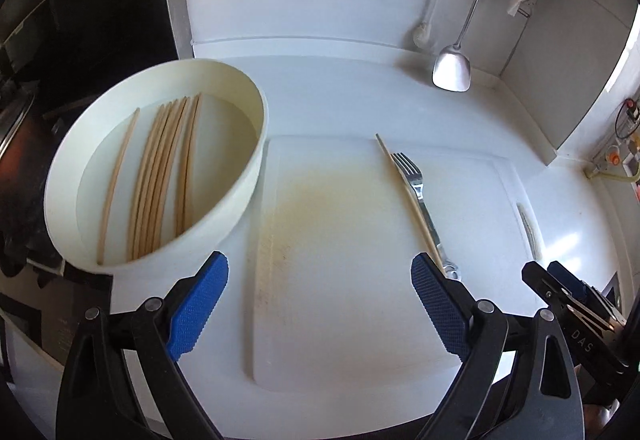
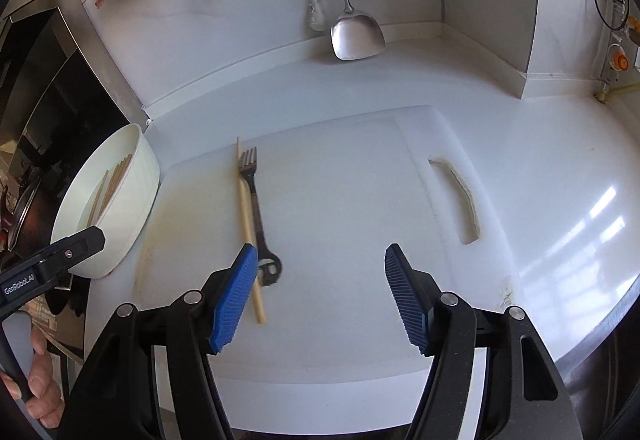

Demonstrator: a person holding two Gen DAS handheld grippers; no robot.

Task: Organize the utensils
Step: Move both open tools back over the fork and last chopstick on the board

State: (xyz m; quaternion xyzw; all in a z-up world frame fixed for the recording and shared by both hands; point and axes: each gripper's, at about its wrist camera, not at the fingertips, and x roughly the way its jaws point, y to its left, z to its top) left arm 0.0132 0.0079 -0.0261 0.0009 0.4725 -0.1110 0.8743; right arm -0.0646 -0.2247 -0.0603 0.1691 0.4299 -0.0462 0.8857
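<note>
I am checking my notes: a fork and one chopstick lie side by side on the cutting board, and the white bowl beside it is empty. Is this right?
Not quite. The fork and chopstick do lie side by side on the cutting board, but the white bowl is not empty: it holds several chopsticks, as the left wrist view shows.

**Hidden and cut off**

The chopstick (image 1: pixel 408 195) end and fork (image 1: pixel 420 199) handle tip vanish behind a left hand-held gripper (image 1: pixel 320 304) pad. The spatula (image 2: pixel 357 35) handle runs off the top edge. The person's hand (image 2: pixel 40 388) is cropped.
</note>
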